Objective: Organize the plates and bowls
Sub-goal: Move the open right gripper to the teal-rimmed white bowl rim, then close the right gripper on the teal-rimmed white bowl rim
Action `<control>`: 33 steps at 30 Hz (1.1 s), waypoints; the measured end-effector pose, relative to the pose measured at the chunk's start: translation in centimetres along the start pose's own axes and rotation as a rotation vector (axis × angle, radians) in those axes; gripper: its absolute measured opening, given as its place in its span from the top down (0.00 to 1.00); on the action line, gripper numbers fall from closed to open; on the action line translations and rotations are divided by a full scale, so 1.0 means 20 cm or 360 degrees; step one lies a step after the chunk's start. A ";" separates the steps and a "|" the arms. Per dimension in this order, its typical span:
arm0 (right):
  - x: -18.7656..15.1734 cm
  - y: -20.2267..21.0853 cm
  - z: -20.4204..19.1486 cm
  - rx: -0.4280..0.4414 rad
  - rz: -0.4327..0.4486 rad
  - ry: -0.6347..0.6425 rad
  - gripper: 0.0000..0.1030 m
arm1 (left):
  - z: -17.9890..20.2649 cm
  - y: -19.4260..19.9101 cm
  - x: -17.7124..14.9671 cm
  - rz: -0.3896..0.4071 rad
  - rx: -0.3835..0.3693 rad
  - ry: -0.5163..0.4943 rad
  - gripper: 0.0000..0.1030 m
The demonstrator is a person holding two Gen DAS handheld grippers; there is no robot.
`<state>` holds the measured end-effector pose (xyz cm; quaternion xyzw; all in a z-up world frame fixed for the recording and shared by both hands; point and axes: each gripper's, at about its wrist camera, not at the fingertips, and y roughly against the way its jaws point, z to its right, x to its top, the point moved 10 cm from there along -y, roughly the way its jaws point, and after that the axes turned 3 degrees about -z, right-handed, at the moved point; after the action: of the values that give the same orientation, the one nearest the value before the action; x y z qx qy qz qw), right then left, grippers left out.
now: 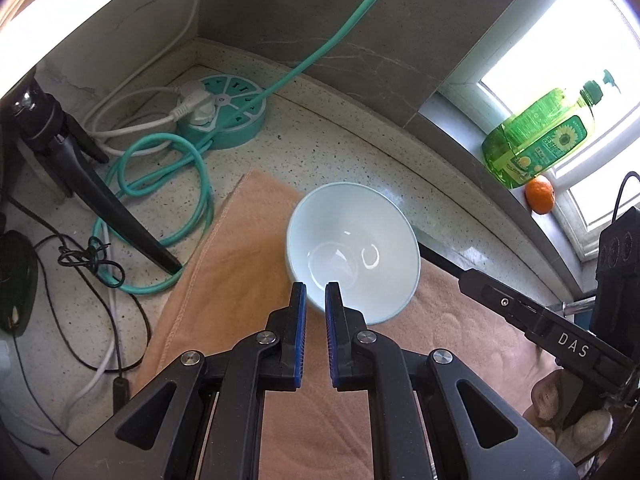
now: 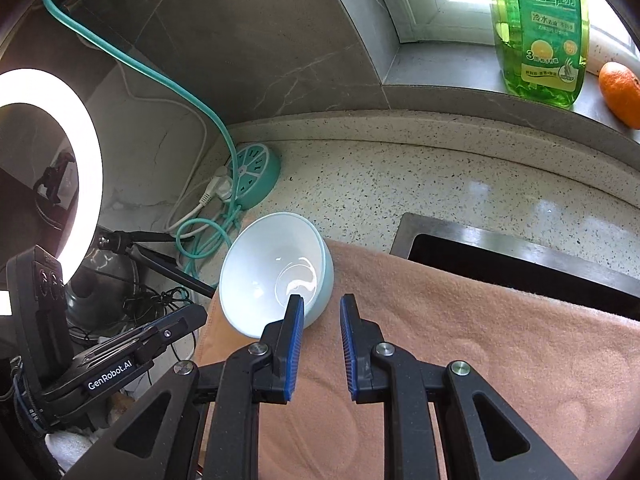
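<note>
A pale blue bowl (image 1: 352, 240) (image 2: 264, 268) hangs tilted over the left end of a peach towel (image 1: 240, 260) (image 2: 480, 340), with its mouth turned to the left. My left gripper (image 1: 316, 292) is shut on the bowl's near rim, which passes between its blue pads. In the right wrist view it reaches in from the lower left (image 2: 196, 316). My right gripper (image 2: 322, 304) stands just right of the bowl, slightly open, with only towel showing between its pads. One of its fingers (image 1: 492, 298) points at the bowl's right side.
A teal power hub (image 1: 228, 112) (image 2: 252, 176) with looped cables sits in the counter's corner. A tripod leg (image 1: 112, 208) and a ring light (image 2: 92, 160) stand at the left. The dark sink (image 2: 520, 264) opens behind the towel. On the windowsill are a green detergent bottle (image 2: 540, 40) and an orange (image 2: 622, 92).
</note>
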<state>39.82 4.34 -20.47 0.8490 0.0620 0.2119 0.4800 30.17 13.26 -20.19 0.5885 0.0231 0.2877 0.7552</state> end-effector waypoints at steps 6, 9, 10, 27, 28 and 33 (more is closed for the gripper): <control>0.04 -0.09 0.00 0.0006 -0.0025 0.0003 0.84 | -0.03 -0.05 0.04 -0.0010 0.0034 0.0000 0.92; 0.06 -0.12 0.01 0.0007 -0.0032 -0.0007 0.84 | -0.04 -0.07 0.06 -0.0016 0.0030 0.0005 0.92; 0.06 -0.13 0.02 0.0008 -0.0035 -0.0011 0.84 | -0.04 -0.08 0.06 -0.0019 0.0029 0.0007 0.92; 0.08 -0.26 0.04 -0.0001 -0.0088 -0.0047 0.84 | -0.08 -0.14 0.09 -0.0033 0.0055 -0.0001 0.92; 0.08 -0.27 0.04 -0.0004 -0.0088 -0.0042 0.84 | -0.08 -0.15 0.09 -0.0032 0.0053 0.0000 0.92; 0.08 -0.28 0.04 -0.0001 -0.0098 -0.0048 0.89 | -0.07 -0.16 0.10 -0.0024 0.0035 -0.0001 0.92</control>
<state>42.14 7.13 -25.16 0.8496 0.0808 0.1842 0.4876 32.54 15.01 -22.91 0.5965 0.0305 0.2816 0.7509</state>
